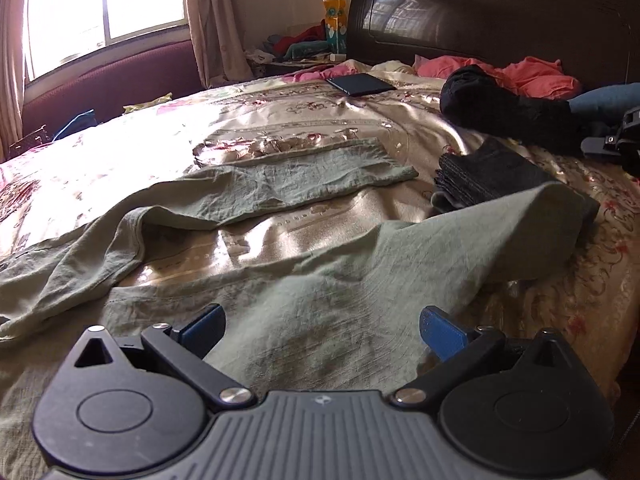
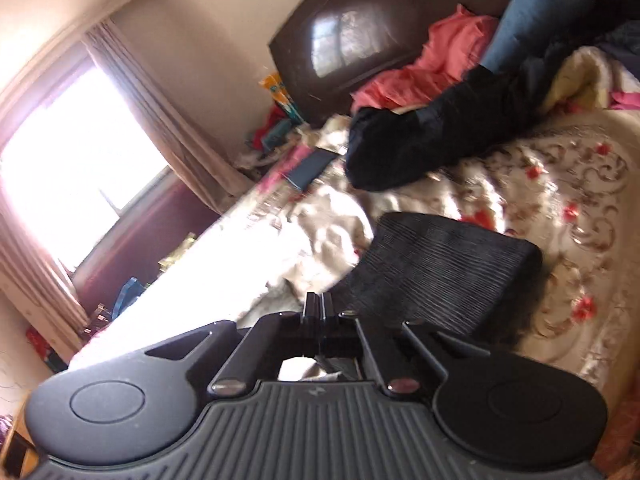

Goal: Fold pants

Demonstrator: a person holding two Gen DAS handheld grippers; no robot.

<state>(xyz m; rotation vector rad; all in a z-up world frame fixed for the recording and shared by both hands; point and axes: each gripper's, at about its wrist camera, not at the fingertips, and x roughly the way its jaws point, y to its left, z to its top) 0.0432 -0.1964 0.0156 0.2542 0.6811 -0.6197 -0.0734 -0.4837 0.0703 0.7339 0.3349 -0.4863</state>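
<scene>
Looking along the left gripper (image 1: 322, 330), we find its two blue-padded jaws spread wide with nothing between them, hovering just above the green pants (image 1: 312, 276). The pants lie spread on the floral bedspread (image 1: 280, 112), waist end under and nearest this gripper, the two legs running away from us. One leg (image 1: 320, 176) lies flat toward the headboard (image 1: 500, 12); the other (image 1: 520, 224) angles off to the right, and its far end is draped up over a folded dark garment (image 1: 492, 174).

In the right wrist view, the right gripper (image 2: 318, 308) is clamped fully shut. We cannot tell whether any cloth is pinched between its pads: the view is blurred and no green fabric shows at the tips. It points past the folded dark garment (image 2: 448, 272) toward a loose black garment (image 2: 420, 140) and a pink one (image 2: 432, 64) near the headboard. Its dark body shows at the right edge of the left view, beyond the draped leg.

Judgement: the long axis of the pants runs away from the left gripper, splayed in a V. The next fold turns on bringing the right-hand leg across onto the flat one. The right gripper is nearer that leg's far end; the left is nearer the waist and suited to pin it.
</scene>
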